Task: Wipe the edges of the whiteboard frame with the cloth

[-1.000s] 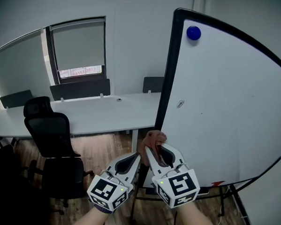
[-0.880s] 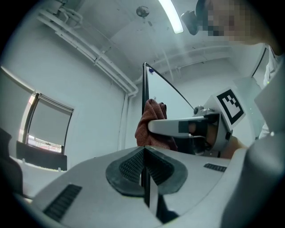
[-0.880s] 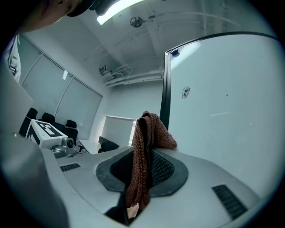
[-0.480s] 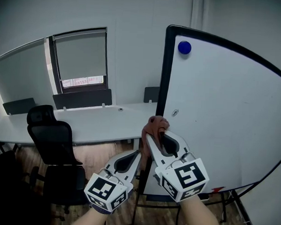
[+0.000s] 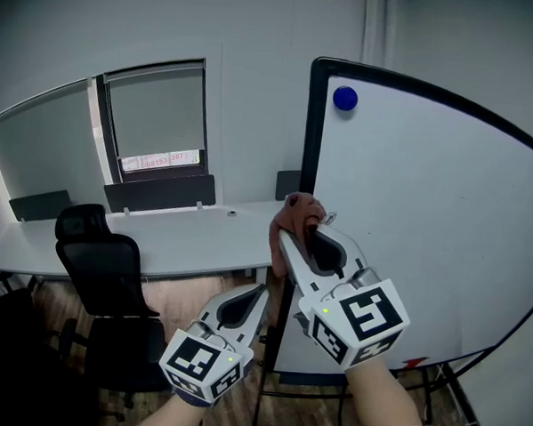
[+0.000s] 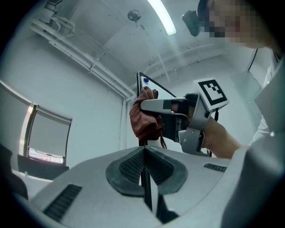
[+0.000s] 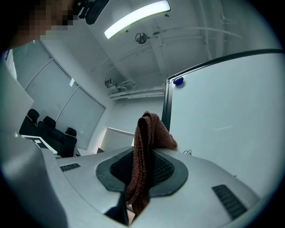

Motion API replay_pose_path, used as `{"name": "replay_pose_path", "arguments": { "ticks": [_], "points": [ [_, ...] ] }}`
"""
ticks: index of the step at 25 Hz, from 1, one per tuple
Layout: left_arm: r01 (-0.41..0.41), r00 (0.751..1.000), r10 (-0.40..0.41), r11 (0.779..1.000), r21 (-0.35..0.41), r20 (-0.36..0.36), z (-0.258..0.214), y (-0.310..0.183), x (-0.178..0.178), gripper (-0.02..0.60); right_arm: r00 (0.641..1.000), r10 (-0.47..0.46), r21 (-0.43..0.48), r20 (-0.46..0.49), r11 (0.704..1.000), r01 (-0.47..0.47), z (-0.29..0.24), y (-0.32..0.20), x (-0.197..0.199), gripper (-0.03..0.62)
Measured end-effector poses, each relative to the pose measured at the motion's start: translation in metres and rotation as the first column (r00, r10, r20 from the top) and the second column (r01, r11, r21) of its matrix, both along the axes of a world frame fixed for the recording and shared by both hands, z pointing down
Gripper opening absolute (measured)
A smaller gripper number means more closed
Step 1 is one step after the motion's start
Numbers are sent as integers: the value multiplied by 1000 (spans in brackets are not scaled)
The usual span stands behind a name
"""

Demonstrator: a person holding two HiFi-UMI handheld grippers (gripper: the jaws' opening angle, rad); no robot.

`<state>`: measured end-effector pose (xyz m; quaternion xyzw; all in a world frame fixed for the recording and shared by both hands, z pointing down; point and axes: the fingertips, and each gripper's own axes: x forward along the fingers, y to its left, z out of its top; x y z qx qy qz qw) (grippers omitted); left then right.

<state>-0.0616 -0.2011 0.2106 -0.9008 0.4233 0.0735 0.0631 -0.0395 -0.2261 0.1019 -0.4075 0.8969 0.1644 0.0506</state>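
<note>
Brown cloth (image 5: 293,211) is sitting clamped in right gripper (image 5: 300,227), touching left edge of frame (image 5: 313,130). Left gripper (image 5: 262,294) is hovering below, jaws together, empty.

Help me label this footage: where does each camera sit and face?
Head view: on the person's head, facing the whiteboard; left gripper, right gripper and wrists show.
Left gripper view: on the left gripper, looking over its shut jaws at the right gripper.
Right gripper view: on that gripper, along jaws clamping the cloth, toward the whiteboard.
All three share the cloth.
</note>
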Motion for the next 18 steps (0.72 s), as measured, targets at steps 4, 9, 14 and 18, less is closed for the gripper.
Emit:
{"name": "replay_pose_path", "arguments": {
  "ticks": [4, 9, 14, 18],
  "points": [
    [5, 1000, -5, 1000, 8, 4, -6, 2, -1, 8, 1000, -5, 16, 7, 1000, 5, -15, -1, 1, 77],
    [18, 1000, -18, 1000, 20, 7, -7, 5, -5, 8, 1000, -3, 34, 16, 999, 3, -26, 1, 0, 77],
    [24, 1000, -24, 1000, 19, 9, -8, 8, -6, 8, 999, -17, 34, 29, 999, 16, -28, 4, 0, 77],
    [29, 1000, -29, 1000, 4, 5, -1, 10, -3, 8, 998, -37, 36, 51, 999, 35, -23, 11, 6, 77]
  ]
}}
